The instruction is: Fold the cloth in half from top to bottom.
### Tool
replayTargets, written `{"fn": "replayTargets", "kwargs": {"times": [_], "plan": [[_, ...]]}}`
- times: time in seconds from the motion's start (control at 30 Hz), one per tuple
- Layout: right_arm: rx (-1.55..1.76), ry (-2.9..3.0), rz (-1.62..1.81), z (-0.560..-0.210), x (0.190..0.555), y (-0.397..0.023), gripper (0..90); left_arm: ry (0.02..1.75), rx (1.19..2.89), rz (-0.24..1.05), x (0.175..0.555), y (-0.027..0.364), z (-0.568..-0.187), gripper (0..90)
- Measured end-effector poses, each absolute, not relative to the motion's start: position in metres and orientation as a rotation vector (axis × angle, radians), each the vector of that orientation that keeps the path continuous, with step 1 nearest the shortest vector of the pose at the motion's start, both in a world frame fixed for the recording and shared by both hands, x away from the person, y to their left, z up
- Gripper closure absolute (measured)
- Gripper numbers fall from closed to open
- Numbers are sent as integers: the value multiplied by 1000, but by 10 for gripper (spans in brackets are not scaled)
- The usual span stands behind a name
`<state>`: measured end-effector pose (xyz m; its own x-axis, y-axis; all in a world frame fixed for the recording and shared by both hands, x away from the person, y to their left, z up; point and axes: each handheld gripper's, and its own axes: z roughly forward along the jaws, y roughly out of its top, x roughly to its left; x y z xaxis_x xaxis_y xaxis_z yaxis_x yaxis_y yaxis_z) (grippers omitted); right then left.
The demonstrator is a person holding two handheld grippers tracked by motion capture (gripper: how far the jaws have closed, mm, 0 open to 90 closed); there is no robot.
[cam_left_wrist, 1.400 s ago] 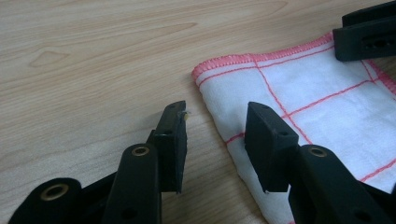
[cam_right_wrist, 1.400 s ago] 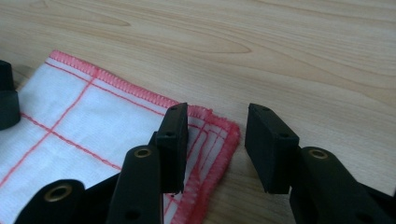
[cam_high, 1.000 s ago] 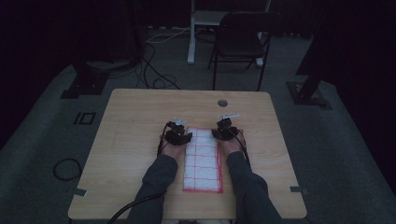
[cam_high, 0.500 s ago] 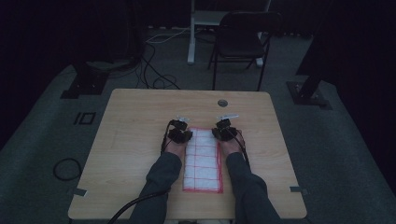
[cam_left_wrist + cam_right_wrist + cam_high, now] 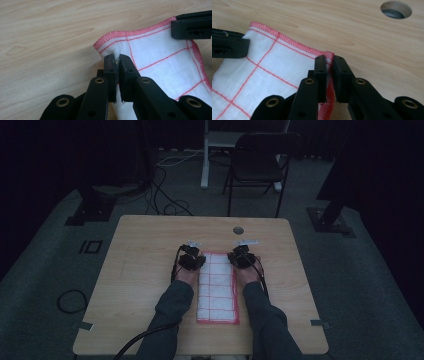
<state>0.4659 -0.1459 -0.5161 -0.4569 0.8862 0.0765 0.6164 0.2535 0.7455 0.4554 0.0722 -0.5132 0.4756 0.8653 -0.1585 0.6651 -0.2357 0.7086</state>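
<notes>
Cloth – white with red grid lines and red hem – lies flat on the wooden table, between the person's forearms. Left gripper pinches its far left corner; right gripper pinches the far right corner – both jaw pairs have just closed onto fabric.

Dark studio — stand bases, cables
</notes>
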Motion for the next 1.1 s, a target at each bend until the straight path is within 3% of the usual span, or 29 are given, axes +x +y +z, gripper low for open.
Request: {"fn": "replayTargets", "kwargs": {"times": [0.6,1.1], "plan": [[1351,2115,1137,-493,456,-152,829,1200,1951,398,444,75,-484,860],[1232,2124,1215,-471,421,-152,829,1143,1929,428,411,87,-472,859]]}}
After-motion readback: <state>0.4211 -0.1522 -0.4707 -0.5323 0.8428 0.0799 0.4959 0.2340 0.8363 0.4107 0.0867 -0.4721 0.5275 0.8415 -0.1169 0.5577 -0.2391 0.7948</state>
